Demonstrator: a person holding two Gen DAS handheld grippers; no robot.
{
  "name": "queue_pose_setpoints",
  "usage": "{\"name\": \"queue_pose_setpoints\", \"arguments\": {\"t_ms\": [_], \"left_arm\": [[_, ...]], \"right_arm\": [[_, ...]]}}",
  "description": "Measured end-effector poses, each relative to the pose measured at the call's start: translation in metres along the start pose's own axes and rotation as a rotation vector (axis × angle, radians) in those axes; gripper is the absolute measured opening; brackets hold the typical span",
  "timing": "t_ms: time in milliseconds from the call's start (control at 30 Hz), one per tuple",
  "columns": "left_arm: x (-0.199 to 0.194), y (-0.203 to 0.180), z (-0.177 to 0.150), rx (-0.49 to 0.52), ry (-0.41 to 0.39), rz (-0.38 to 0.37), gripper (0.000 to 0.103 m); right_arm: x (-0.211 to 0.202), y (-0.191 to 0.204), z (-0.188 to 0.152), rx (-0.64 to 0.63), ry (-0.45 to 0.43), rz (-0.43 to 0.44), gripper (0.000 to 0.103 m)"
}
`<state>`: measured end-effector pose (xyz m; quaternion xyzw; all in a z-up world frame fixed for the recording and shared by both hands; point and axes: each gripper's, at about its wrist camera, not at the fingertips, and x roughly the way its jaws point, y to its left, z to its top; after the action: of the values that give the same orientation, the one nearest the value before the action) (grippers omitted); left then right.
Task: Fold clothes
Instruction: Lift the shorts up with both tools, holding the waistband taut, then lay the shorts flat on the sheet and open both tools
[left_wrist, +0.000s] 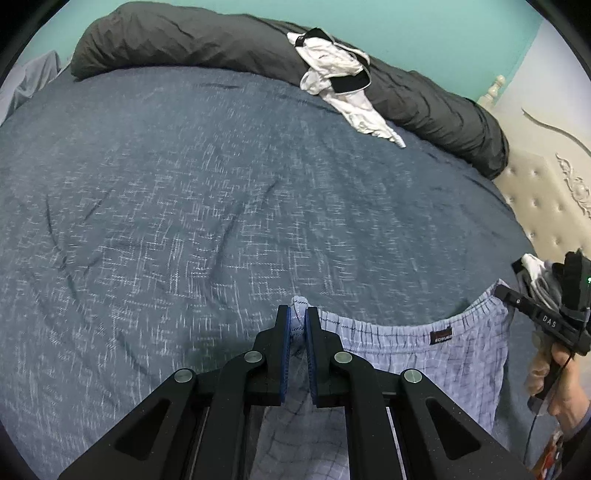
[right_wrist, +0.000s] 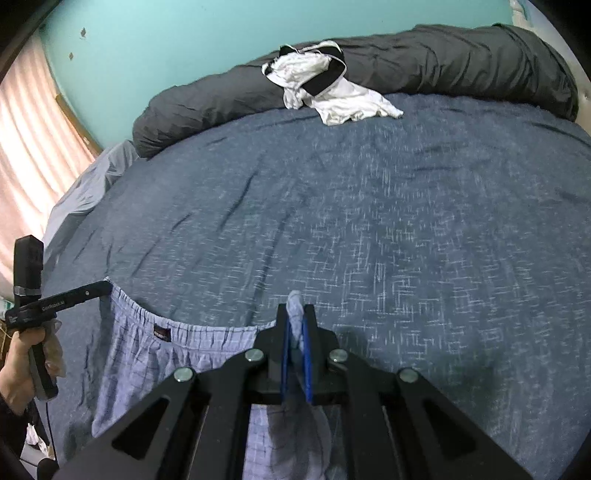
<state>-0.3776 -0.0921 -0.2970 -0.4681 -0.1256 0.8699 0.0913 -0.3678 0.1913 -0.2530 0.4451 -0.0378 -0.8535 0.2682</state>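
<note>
Now, from the left wrist, we see our left hand-held gripper (left_wrist: 297, 321) pinching one waistband corner of the plaid boxer shorts (left_wrist: 461, 354) above the bed (left_wrist: 184, 206). From the right wrist, our right hand-held gripper (right_wrist: 295, 317) clamps the other corner.

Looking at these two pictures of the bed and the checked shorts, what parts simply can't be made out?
- Lower half of the light blue checked boxer shorts: in both views, hidden behind the black gripper bodies and cut off by the bottom edge.
- Wording on the shorts' small dark waistband label: too small and blurred.
- What the crumpled white and black garment on the rolled dark grey duvet is: too bunched up, both views.
</note>
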Motion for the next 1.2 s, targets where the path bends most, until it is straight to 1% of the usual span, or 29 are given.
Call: {"name": "queue_pose_setpoints", "arguments": {"t_ms": [233, 467, 633, 667, 733, 767, 800, 833, 933, 1033, 1067, 1200], "left_arm": [[0.023, 0.010, 0.005, -0.012, 0.020, 0.027, 0.008], [0.038, 0.013, 0.009, -0.018, 0.034, 0.042, 0.008], [0.043, 0.016, 0.005, -0.036, 0.044, 0.032, 0.010], [0.042, 0.018, 0.004, -0.048, 0.041, 0.021, 0.010], [0.035, 0.021, 0.002, -0.059, 0.028, 0.020, 0.013], [0.029, 0.023, 0.002, -0.063, 0.020, 0.021, 0.013], [0.024, 0.025, 0.001, -0.067, 0.011, 0.021, 0.013], [0.015, 0.027, 0.000, -0.070, 0.001, 0.018, 0.014], [-0.012, 0.035, -0.011, -0.083, -0.024, 0.004, 0.015], [-0.039, 0.042, -0.033, -0.112, -0.045, -0.011, 0.018], [-0.045, 0.044, -0.041, -0.119, -0.047, -0.015, 0.019], [-0.063, 0.046, -0.072, -0.130, -0.049, -0.003, 0.020]], "right_arm": [[0.032, -0.011, 0.004, 0.024, 0.040, -0.020, 0.006], [0.051, -0.016, 0.006, 0.031, 0.061, -0.034, 0.006], [0.055, -0.027, 0.006, 0.090, 0.069, -0.035, 0.006], [0.054, -0.030, 0.006, 0.114, 0.067, -0.037, 0.010], [0.046, -0.036, 0.007, 0.152, 0.040, -0.049, 0.014], [0.040, -0.040, 0.008, 0.173, 0.022, -0.054, 0.020], [0.034, -0.044, 0.008, 0.194, 0.010, -0.051, 0.031], [0.026, -0.048, 0.008, 0.213, -0.002, -0.047, 0.034], [-0.005, -0.056, 0.000, 0.249, -0.024, 0.002, 0.035], [-0.028, -0.054, -0.017, 0.240, 0.010, 0.035, 0.035], [-0.035, -0.053, -0.026, 0.237, 0.033, 0.041, 0.035], [-0.057, -0.048, -0.068, 0.243, 0.079, 0.055, 0.035]]}}
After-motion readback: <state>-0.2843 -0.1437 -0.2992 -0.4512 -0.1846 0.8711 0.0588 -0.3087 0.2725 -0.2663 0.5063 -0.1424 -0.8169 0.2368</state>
